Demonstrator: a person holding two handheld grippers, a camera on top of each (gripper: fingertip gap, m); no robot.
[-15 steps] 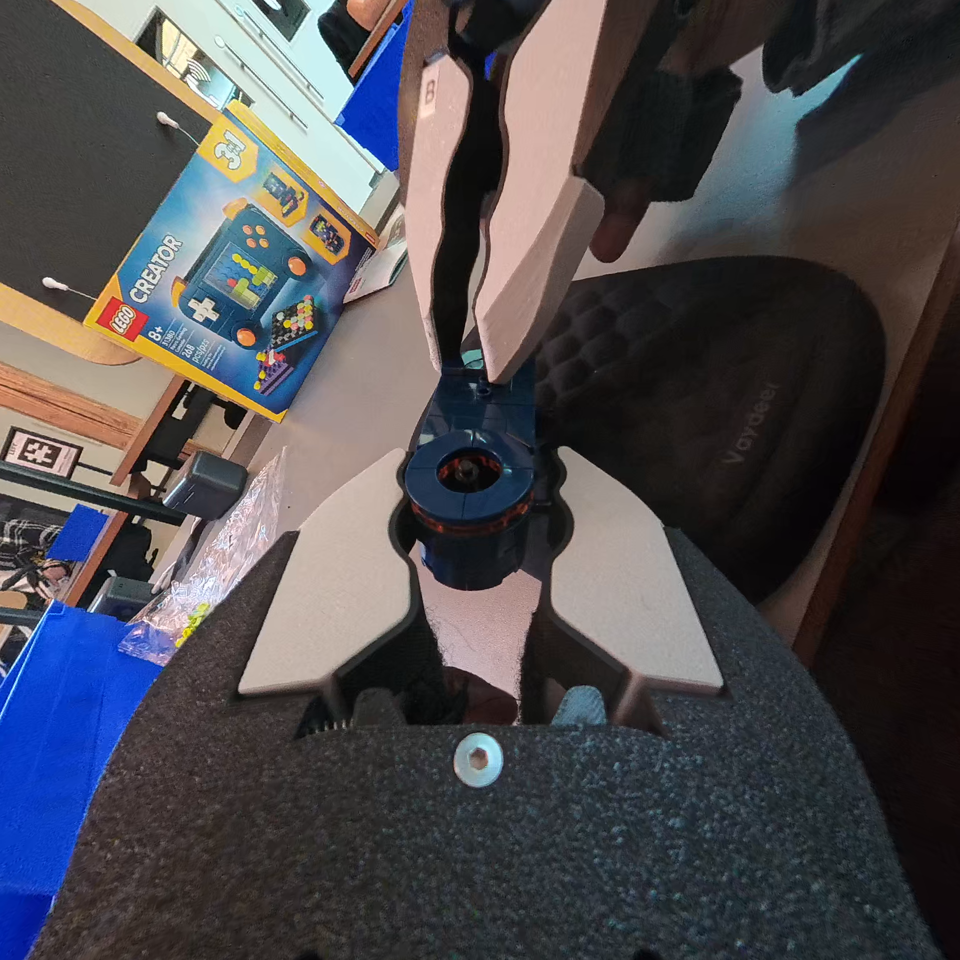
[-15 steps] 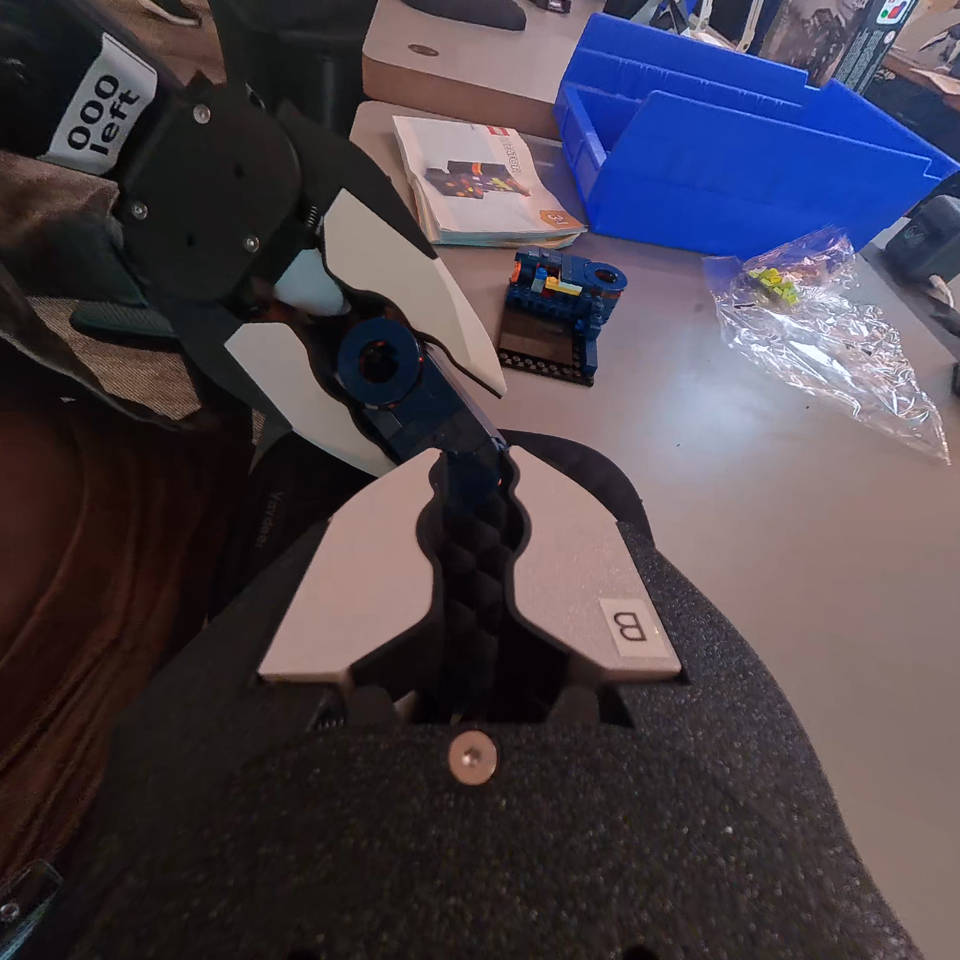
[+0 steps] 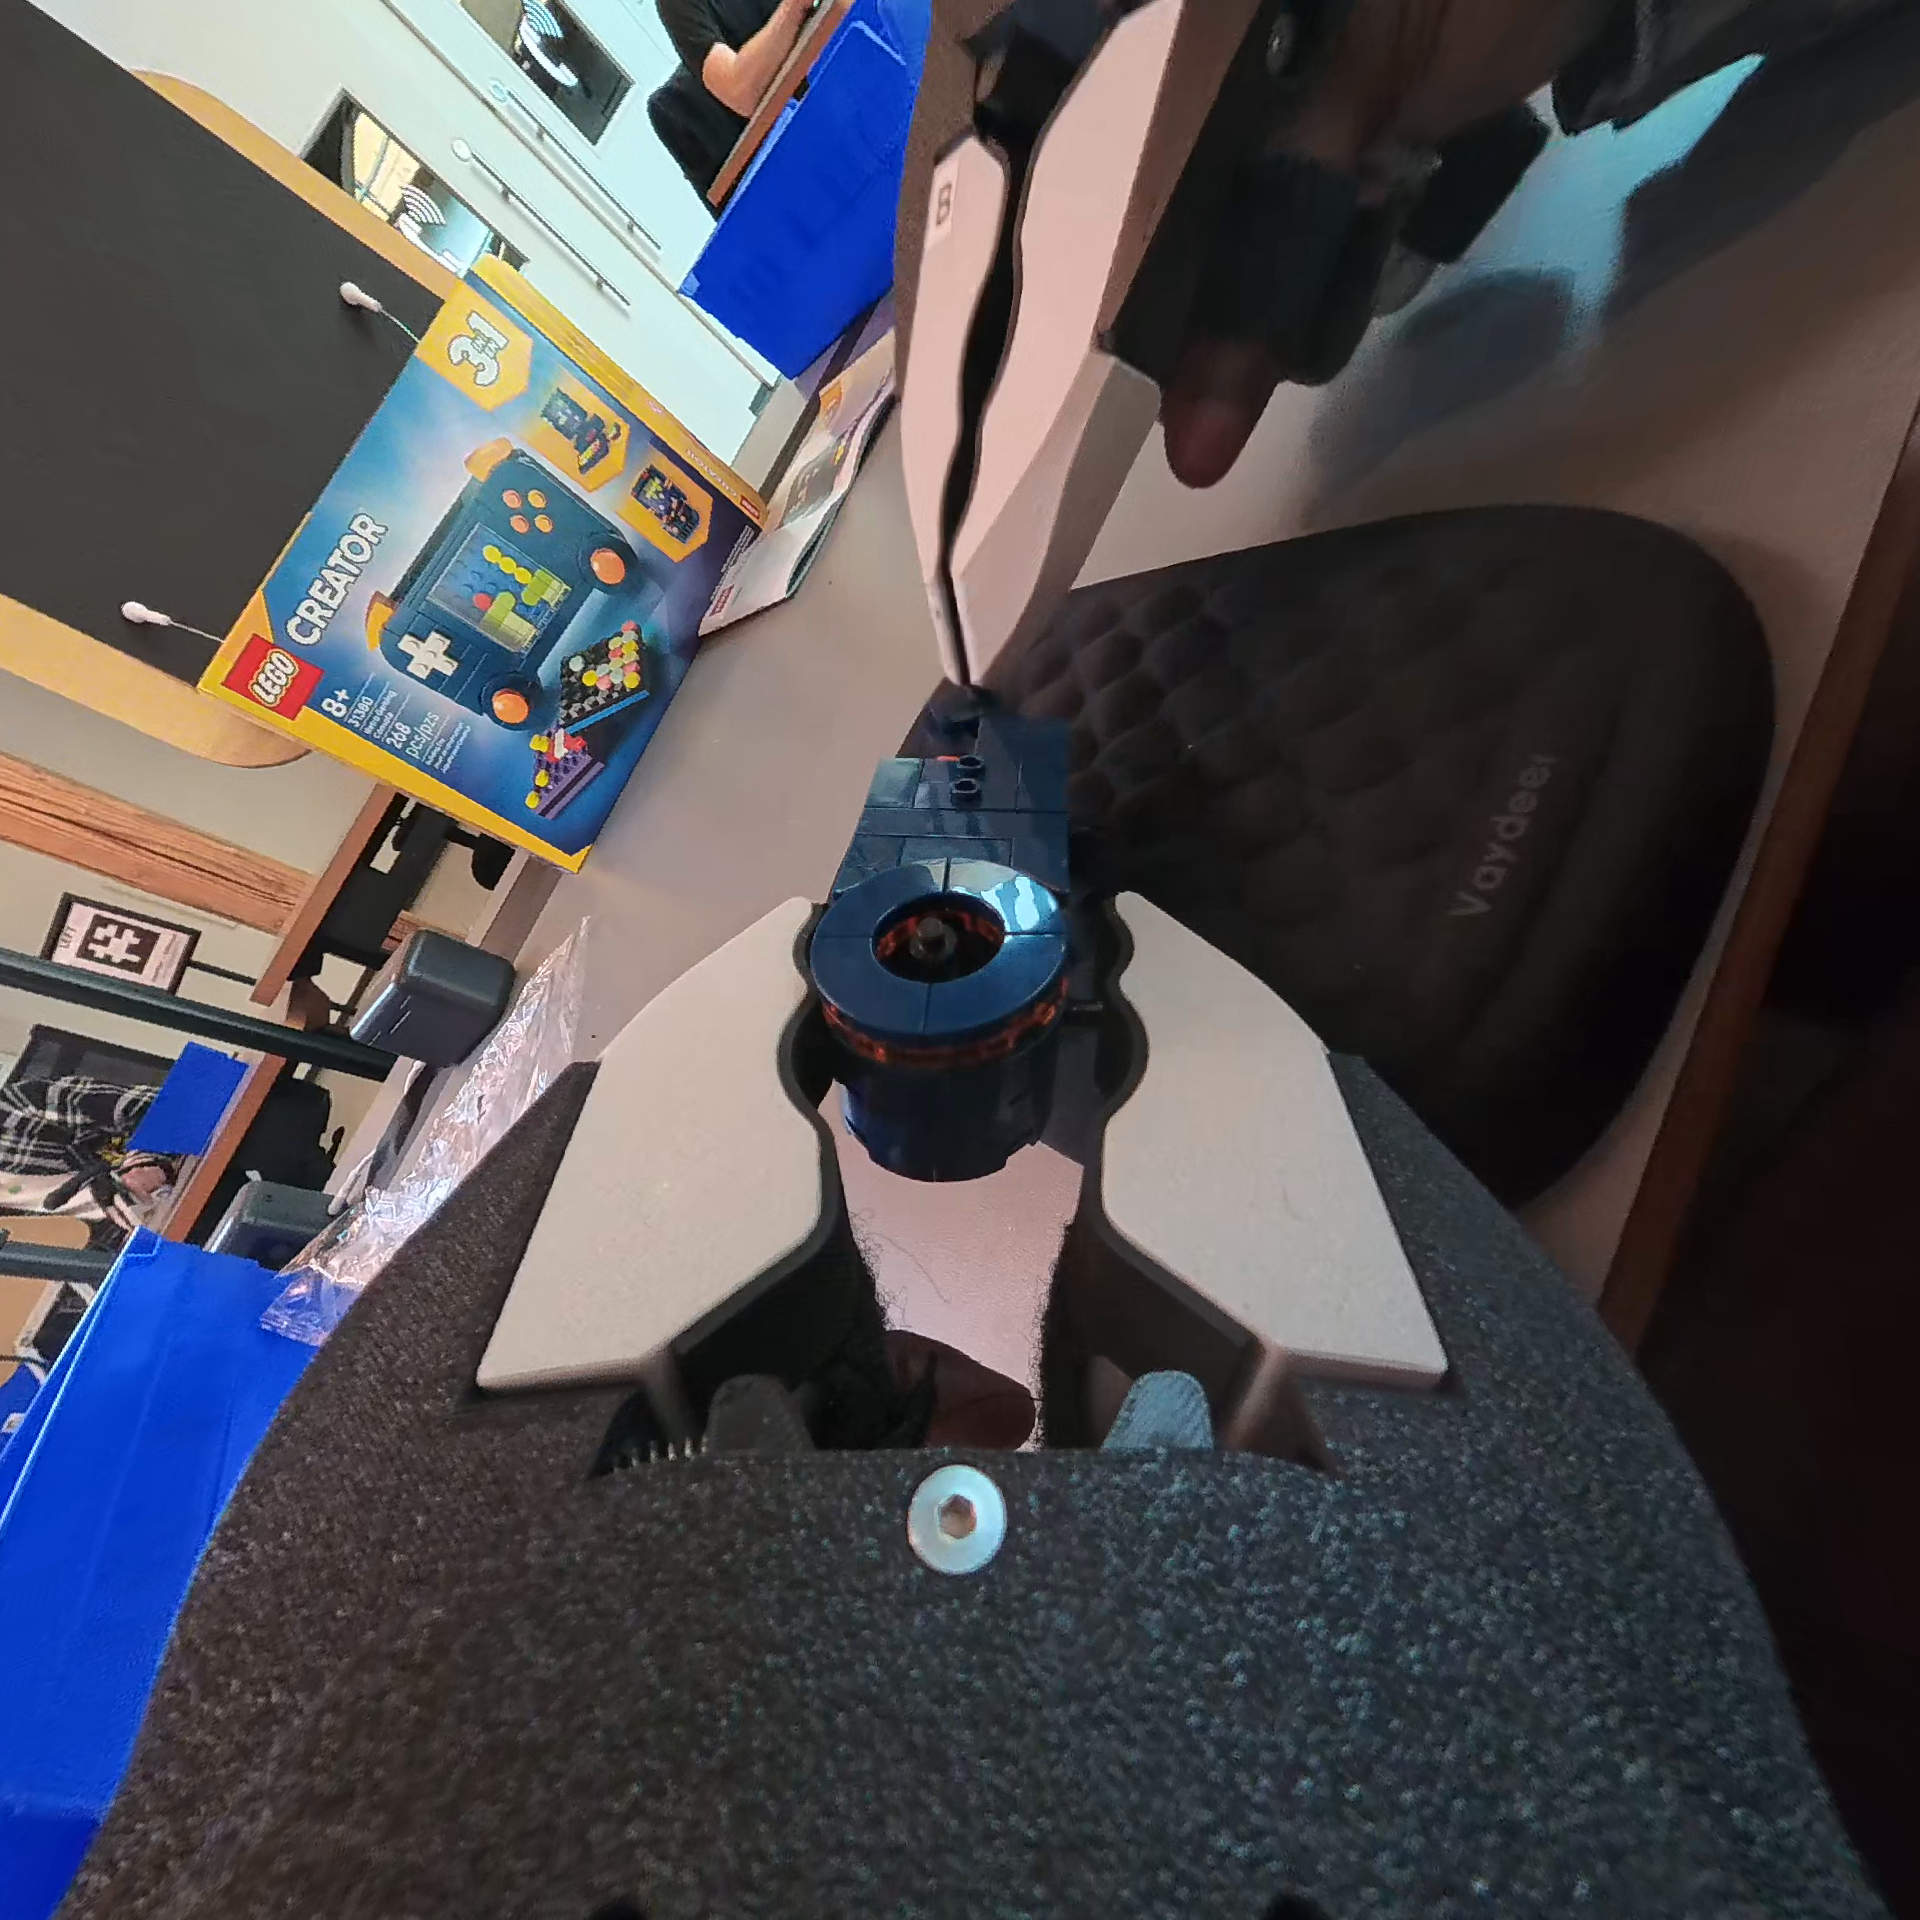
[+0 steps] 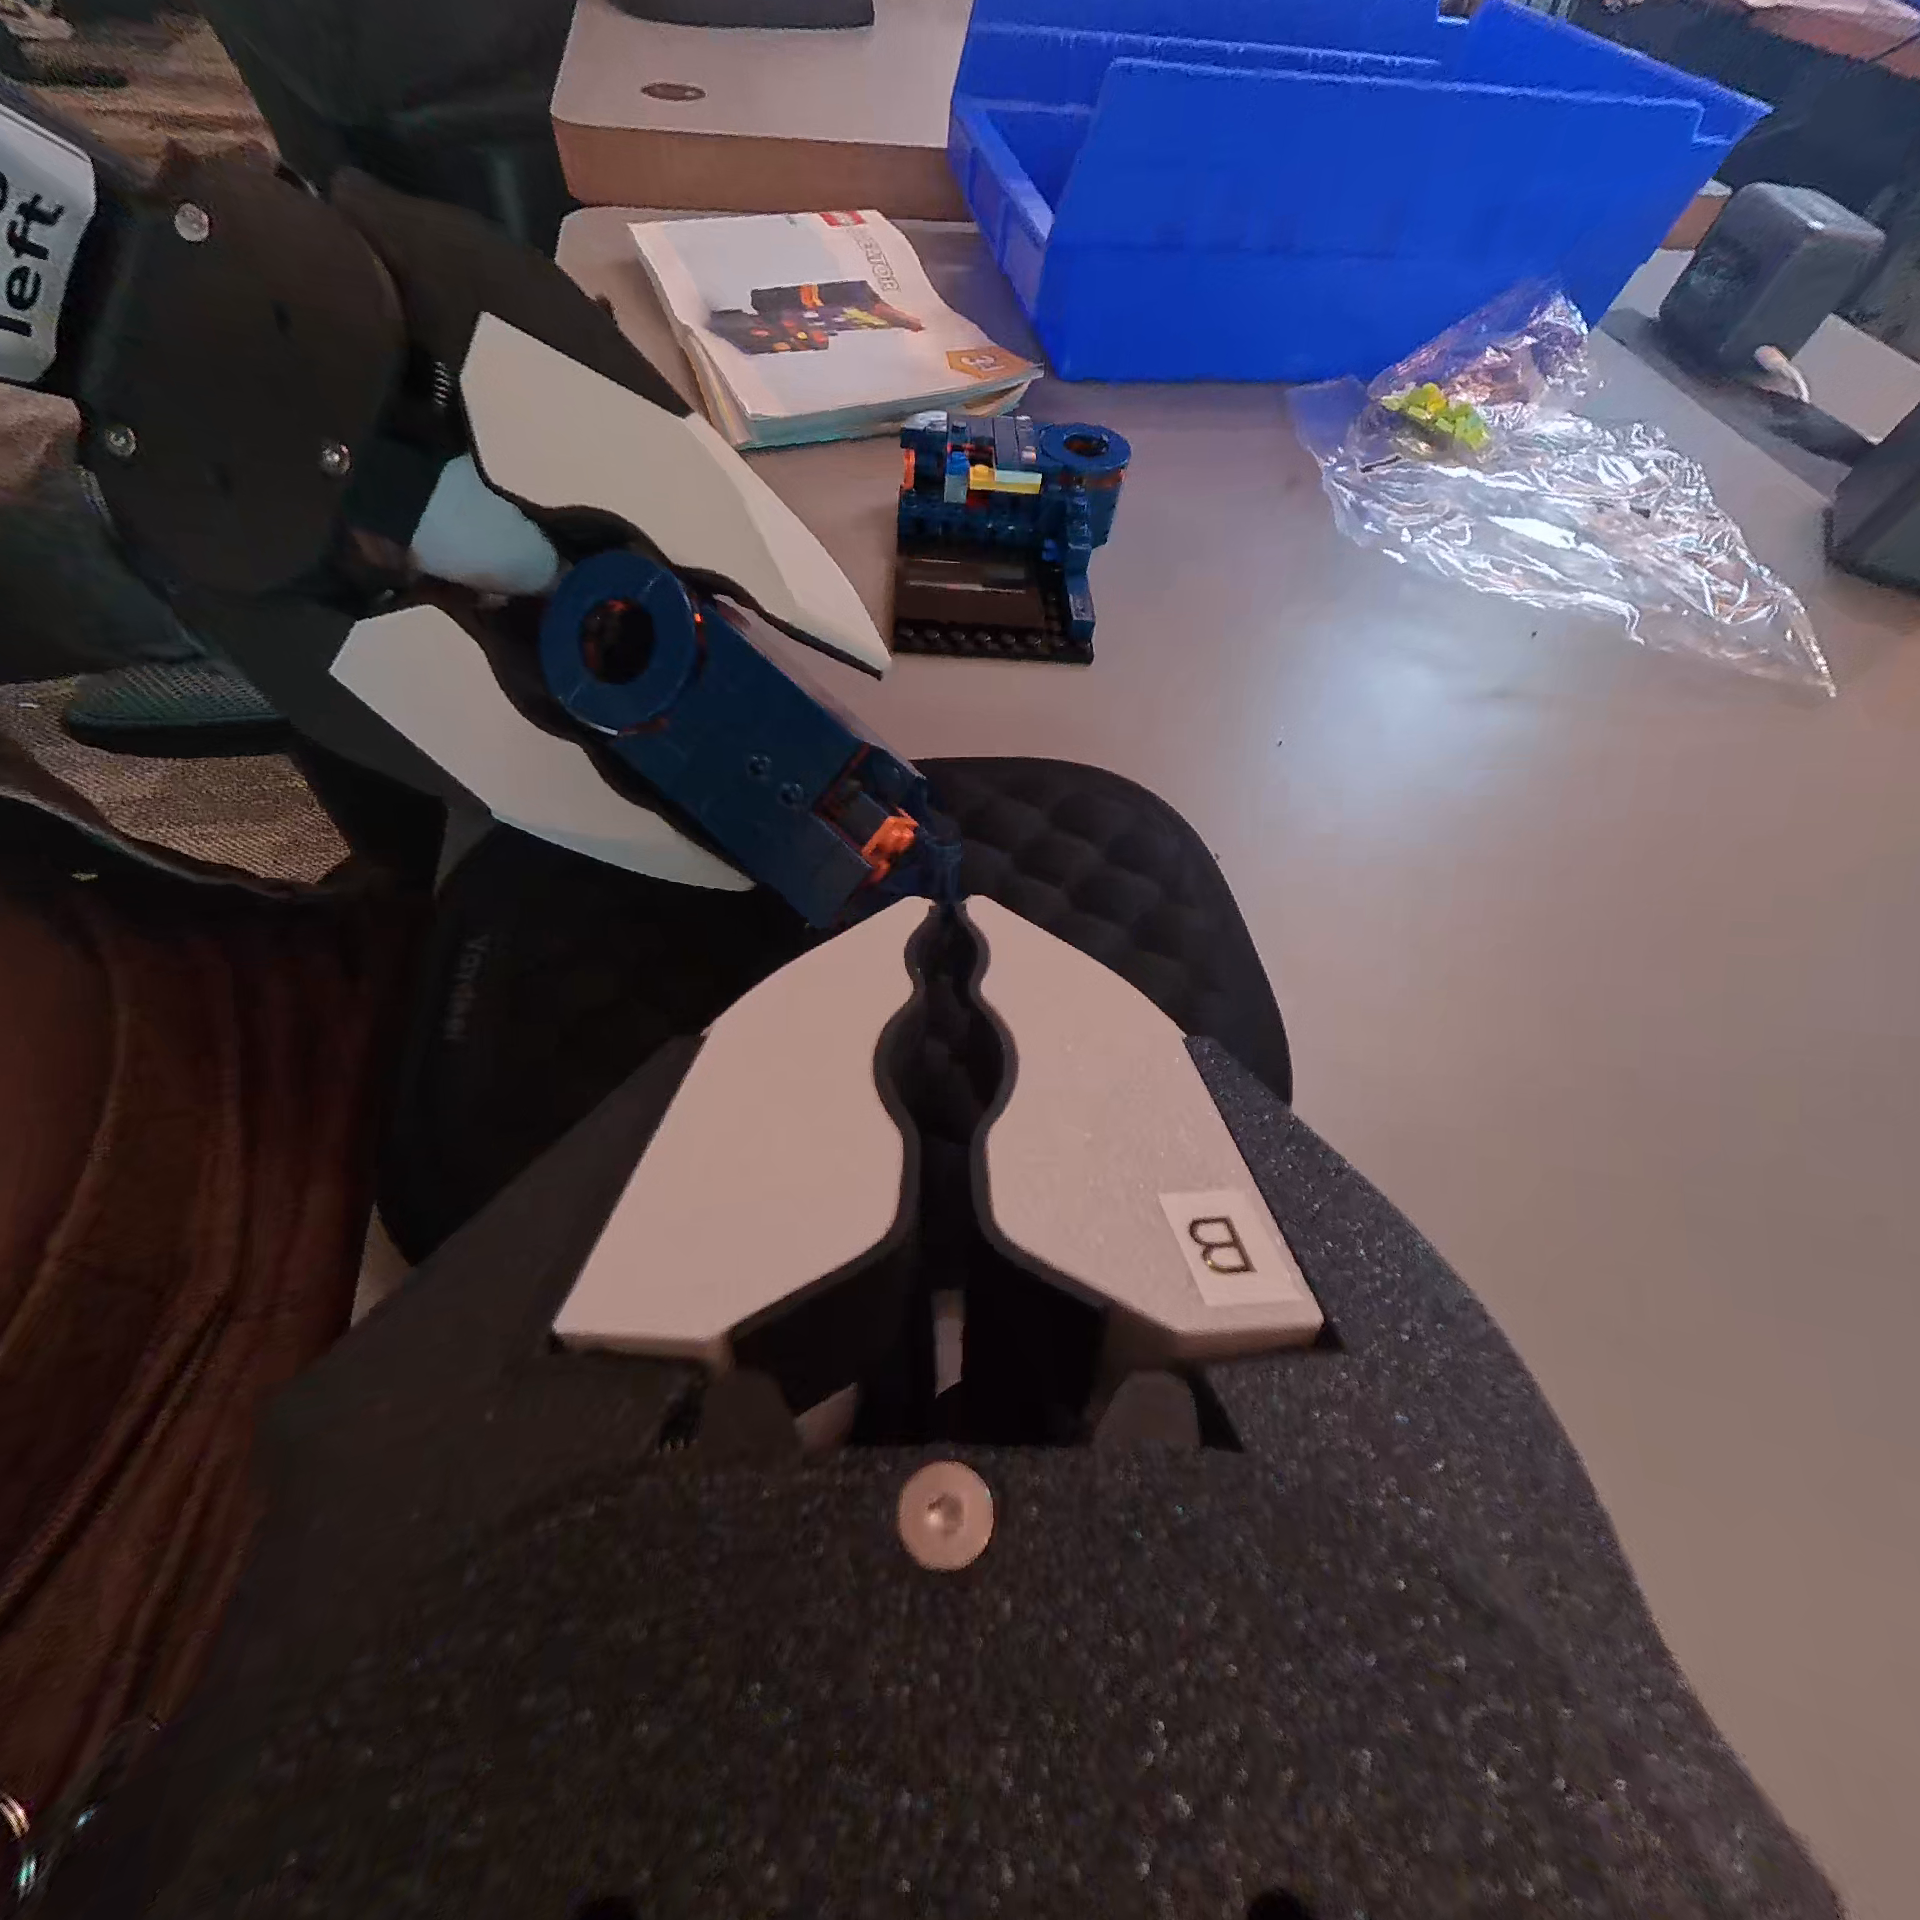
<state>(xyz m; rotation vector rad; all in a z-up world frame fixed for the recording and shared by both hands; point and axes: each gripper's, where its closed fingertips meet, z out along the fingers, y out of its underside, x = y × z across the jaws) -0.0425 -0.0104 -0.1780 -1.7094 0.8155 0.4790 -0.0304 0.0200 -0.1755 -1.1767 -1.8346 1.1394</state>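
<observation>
Dark-blue toy-brick assembly with round ring end (image 3: pixel 940 997): left gripper (image 3: pixel 951 977) is clamping its ring end, steadying it above the black quilted pad (image 3: pixel 1434 831). Right gripper (image 4: pixel 945 909), fingers nearly closed, is pinching a tiny dark-blue piece (image 4: pixel 943 868) at its far end.

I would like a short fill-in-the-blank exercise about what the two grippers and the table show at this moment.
1. The left gripper is shut on the round end of a dark ____ brick assembly.
2. The right gripper pinches a small dark piece at the assembly's ____ end.
3. The instruction booklet lies beside the blue ____.
4. The clear plastic bag holds ____ pieces.

Missing words: blue; far; bin; yellow-green
</observation>
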